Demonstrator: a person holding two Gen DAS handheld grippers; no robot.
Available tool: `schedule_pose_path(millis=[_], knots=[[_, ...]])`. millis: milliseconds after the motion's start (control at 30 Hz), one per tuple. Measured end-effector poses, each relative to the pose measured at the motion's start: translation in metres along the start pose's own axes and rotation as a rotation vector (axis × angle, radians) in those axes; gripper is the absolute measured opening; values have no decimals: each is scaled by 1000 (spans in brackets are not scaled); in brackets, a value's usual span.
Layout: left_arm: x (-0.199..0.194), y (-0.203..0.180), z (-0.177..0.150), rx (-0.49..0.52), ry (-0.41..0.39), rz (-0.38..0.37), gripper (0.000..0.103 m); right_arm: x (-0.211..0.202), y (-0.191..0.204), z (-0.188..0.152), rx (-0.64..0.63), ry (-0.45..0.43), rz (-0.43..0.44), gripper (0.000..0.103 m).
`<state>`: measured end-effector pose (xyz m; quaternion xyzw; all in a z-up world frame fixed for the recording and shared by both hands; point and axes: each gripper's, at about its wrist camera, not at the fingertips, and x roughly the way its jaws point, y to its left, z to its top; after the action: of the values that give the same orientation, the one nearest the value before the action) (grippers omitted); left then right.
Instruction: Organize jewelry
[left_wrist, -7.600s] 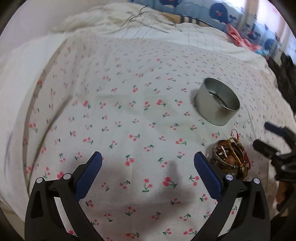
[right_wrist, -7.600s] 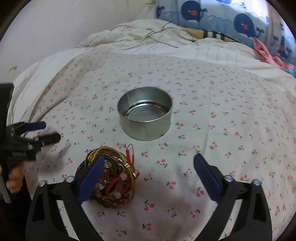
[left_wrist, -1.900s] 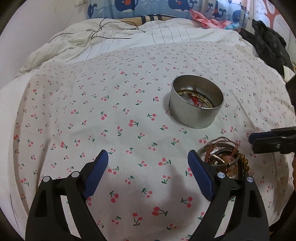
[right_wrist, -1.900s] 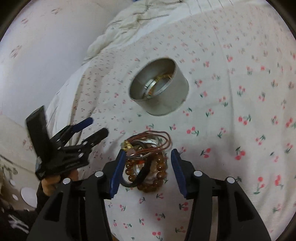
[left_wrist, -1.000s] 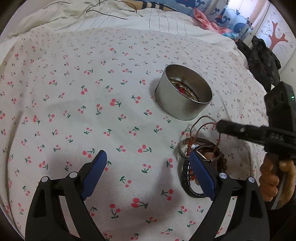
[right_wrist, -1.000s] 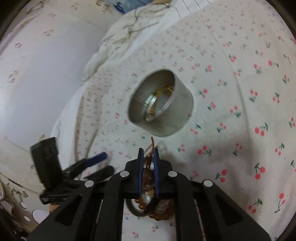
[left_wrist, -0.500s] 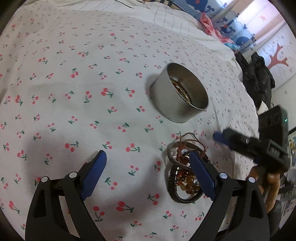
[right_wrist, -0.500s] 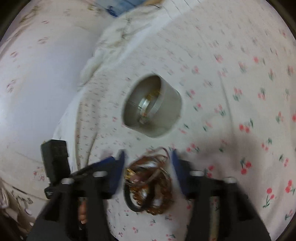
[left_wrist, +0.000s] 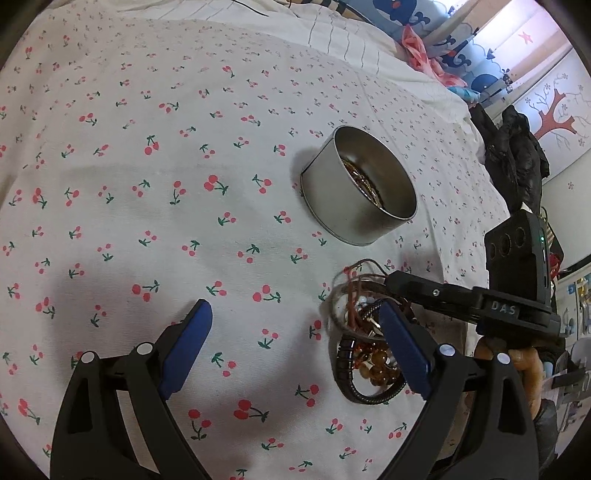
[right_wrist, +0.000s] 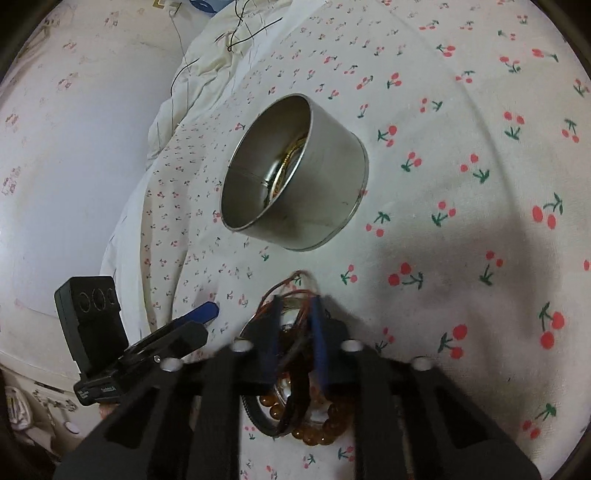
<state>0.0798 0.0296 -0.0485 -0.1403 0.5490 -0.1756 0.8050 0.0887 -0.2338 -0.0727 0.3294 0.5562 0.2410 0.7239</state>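
Cherry-print bedsheet (left_wrist: 155, 206) covers the bed, with a round metal tin (left_wrist: 360, 197) holding a gold bangle (right_wrist: 286, 164). Just beside it lies the jewelry pile (left_wrist: 364, 349) of beads and cords. Right gripper (right_wrist: 295, 325) is narrowed around reddish cords (right_wrist: 295, 291) in the pile, motion-blurred. Left gripper (left_wrist: 295, 343) hovers spread wide.

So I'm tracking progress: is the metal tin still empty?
Not empty. The metal tin stands upright on the cherry-print sheet, and gold-coloured bangles lie against its inner wall. How many cannot be told.
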Motion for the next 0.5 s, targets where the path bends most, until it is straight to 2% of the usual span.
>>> schedule_pose_path(millis=[67,300,500], knots=[[2,0,0,-5,10,-15,88,-5,6,-1,-36,-20,0,5],[11,-4,1,-19,32,-48,89,-41,27,2,-118,-143,122,5],[24,-9,6,-47,52,-79,91,-72,30,6,-132,-251,202,5]])
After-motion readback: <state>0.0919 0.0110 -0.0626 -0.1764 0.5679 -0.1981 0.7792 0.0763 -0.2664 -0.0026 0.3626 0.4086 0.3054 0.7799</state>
